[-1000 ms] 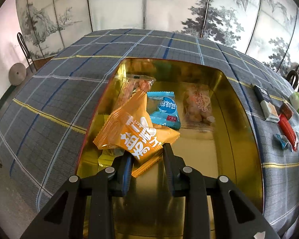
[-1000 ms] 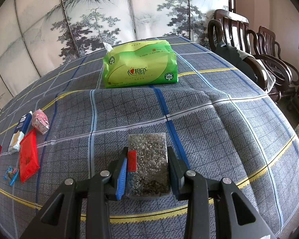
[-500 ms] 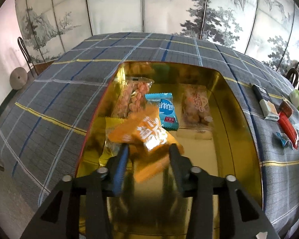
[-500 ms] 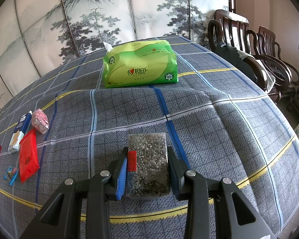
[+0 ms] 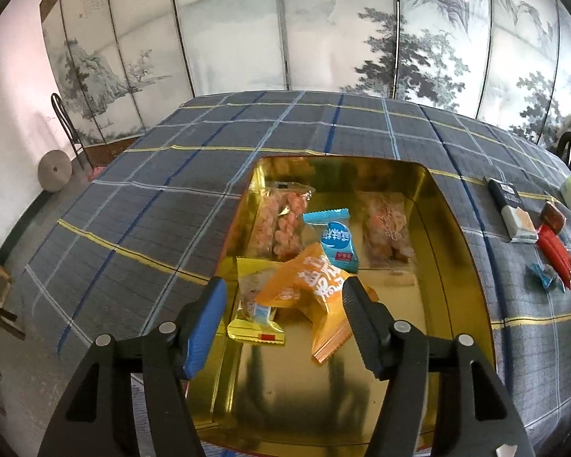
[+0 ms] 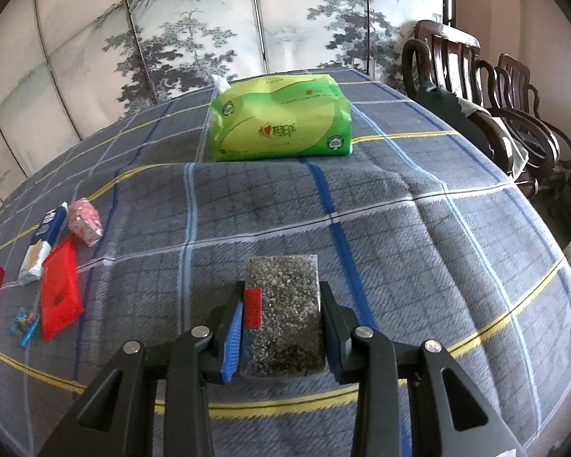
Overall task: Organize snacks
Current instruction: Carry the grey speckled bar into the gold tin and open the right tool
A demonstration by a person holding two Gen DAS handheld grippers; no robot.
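Note:
A gold tin (image 5: 411, 304) lies on the grey plaid cloth in the left wrist view. Inside it are an orange packet (image 5: 316, 293), a yellow packet (image 5: 253, 316), a blue packet (image 5: 337, 243) and two clear snack bags (image 5: 281, 224). My left gripper (image 5: 285, 285) hangs over the tin's near end, its jaws opening; the orange packet lies loose on the tin floor between the fingers. In the right wrist view my right gripper (image 6: 282, 297) is shut on a flat grey speckled packet (image 6: 285, 278) with a red label, just above the cloth.
A green tissue pack (image 6: 279, 118) stands at the far side of the table. Loose snacks lie on the cloth at the left: a red packet (image 6: 59, 289), a blue-white bar (image 6: 42, 243), a pink packet (image 6: 84, 221). Dark wooden chairs (image 6: 476, 87) stand at the right.
My left gripper has spread its jaws and let go of the orange packet, which dropped flat into the tin. The right gripper and its grey packet have not moved.

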